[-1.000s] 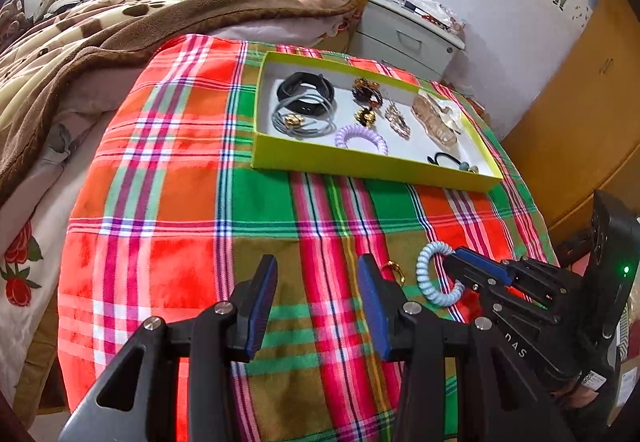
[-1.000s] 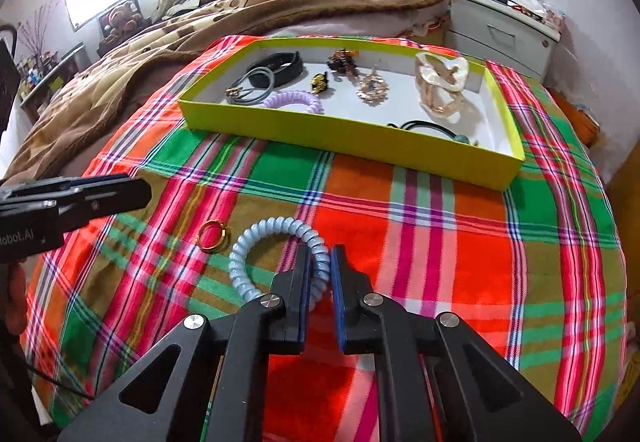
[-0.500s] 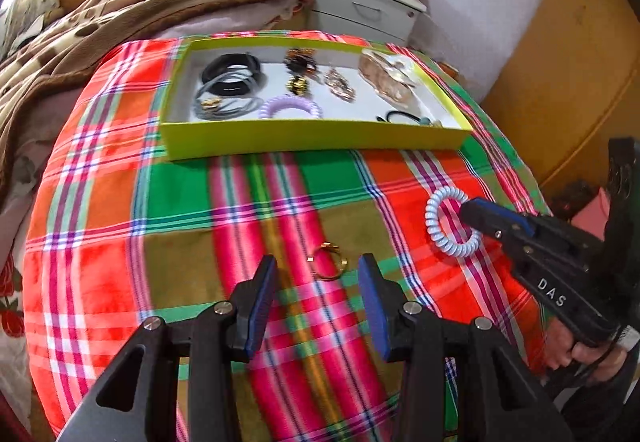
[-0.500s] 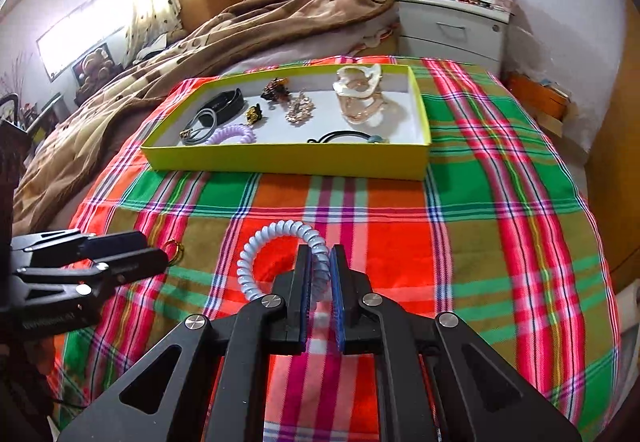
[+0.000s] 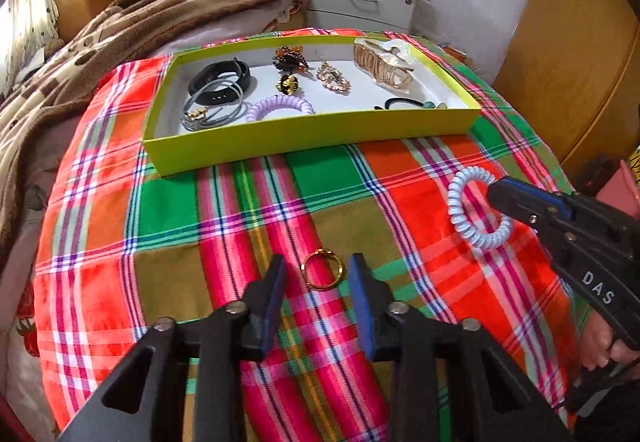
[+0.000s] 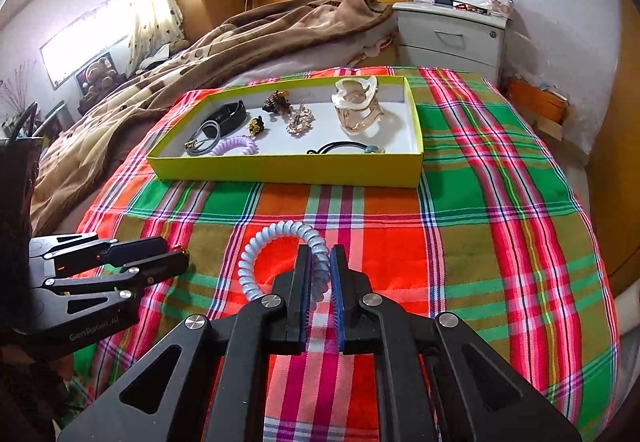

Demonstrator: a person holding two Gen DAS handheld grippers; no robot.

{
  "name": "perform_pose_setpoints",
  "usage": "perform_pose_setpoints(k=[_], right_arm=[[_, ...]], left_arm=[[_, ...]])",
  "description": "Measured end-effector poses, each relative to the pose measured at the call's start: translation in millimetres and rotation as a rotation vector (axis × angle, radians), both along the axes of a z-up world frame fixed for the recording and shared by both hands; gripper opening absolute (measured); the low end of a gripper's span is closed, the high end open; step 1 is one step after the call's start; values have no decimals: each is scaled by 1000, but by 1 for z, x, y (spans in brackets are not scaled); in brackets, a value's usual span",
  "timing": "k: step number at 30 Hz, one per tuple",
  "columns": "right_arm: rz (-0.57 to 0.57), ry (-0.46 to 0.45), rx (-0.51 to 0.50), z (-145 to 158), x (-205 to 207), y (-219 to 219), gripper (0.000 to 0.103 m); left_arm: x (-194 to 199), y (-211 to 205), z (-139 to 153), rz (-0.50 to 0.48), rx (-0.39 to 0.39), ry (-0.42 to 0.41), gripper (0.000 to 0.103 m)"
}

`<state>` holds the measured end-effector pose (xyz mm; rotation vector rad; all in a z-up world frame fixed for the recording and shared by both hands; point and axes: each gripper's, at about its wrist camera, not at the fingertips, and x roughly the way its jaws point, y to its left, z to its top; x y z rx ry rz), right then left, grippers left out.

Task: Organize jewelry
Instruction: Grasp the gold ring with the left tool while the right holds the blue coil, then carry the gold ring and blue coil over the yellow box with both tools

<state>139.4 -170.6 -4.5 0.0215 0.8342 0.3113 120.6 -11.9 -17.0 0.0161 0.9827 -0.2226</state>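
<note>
Our right gripper (image 6: 319, 274) pinches a pale blue coil hair tie (image 6: 280, 262); our left gripper (image 5: 318, 282), fingers spread empty around a gold ring (image 5: 322, 269), could snag the plaid cloth (image 5: 328, 178).

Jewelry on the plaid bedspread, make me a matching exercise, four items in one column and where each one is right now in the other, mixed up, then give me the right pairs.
Column one:
1. pale blue coil hair tie
2. gold ring
3. purple coil hair tie
4. beige hair claw

Column two:
A. in the yellow box, near its front wall
B. pinched in the right gripper
C. in the yellow box, at its far right end
D. on the cloth between the open fingers of the left gripper

Pairs: 1-B, 2-D, 3-A, 4-C
</note>
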Motion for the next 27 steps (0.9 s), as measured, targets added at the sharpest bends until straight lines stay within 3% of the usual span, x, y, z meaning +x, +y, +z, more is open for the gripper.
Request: perform_pose_setpoints(k=[3,27], right_arm=[[0,-1,0,0,-1,0,10],[-7,-24,-2,11,2,4,10]], left_arm=[[0,3,0,4,-4,1,23],[0,17,21,25,-39,-39,23]])
